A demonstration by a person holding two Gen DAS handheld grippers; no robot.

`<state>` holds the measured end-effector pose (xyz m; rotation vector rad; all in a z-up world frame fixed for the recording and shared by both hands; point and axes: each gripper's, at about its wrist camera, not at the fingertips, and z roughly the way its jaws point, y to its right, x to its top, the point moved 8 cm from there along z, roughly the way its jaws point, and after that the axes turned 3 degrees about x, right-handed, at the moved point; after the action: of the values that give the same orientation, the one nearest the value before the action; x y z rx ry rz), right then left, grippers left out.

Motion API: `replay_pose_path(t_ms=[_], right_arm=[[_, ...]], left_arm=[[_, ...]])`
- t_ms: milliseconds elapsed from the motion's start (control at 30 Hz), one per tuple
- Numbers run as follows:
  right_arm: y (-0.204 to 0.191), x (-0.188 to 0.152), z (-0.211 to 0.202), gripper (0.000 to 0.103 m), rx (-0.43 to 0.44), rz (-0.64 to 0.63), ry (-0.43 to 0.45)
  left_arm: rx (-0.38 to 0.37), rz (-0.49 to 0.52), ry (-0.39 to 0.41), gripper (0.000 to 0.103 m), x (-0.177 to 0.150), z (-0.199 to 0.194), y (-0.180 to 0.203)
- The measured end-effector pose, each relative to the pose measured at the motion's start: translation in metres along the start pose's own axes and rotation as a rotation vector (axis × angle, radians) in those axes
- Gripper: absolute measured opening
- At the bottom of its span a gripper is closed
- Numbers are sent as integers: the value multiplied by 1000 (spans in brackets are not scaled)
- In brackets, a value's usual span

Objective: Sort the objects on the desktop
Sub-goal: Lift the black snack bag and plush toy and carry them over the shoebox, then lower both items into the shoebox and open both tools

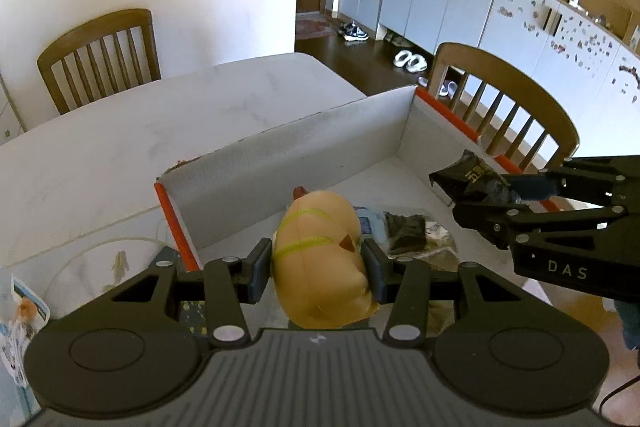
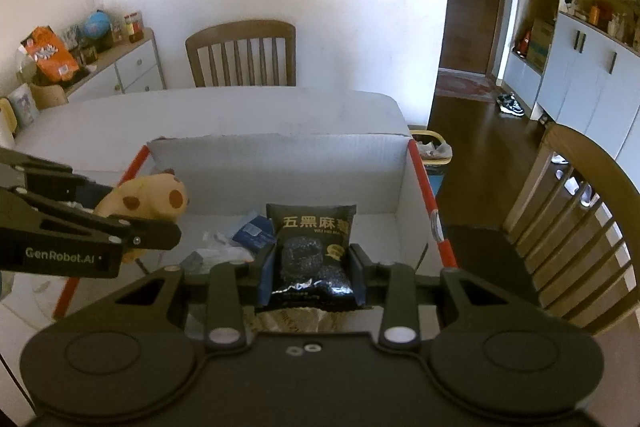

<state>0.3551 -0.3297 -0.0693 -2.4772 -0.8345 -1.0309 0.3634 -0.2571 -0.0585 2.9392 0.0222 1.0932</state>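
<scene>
I see matt black plastic on my left gripper (image 1: 318,269), with dull silver metal pivot pins, and its pads press a soft, smooth, rubbery-looking tan toy (image 1: 320,259). My right gripper (image 2: 312,273), same matt plastic, pinches a glossy black foil snack packet (image 2: 312,251) that crinkles and glints. Below both, the cardboard box (image 2: 280,163) looks like matt grey paperboard with a ragged torn rim and smooth orange edges. Inside the box, clear shiny wrappers (image 2: 224,247). Behind the box, the table (image 1: 160,131) looks smooth pale marble-like, and the chairs (image 2: 240,51) beyond it are satin brown wood
</scene>
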Motion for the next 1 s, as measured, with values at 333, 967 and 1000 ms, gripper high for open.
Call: replay_pose_path(t_ms=[333,967,1000], right_arm=[[2,6,33,36,30,-43,-62],[5,0,86,36,49,-110,-251],[5,-1,87,36,50,-108,-259]], left_arm=[[7,52,-70,47,13,34,-7],[8,133,-222,47,10,88,-5],[9,134,-225,47,10,89,-5]])
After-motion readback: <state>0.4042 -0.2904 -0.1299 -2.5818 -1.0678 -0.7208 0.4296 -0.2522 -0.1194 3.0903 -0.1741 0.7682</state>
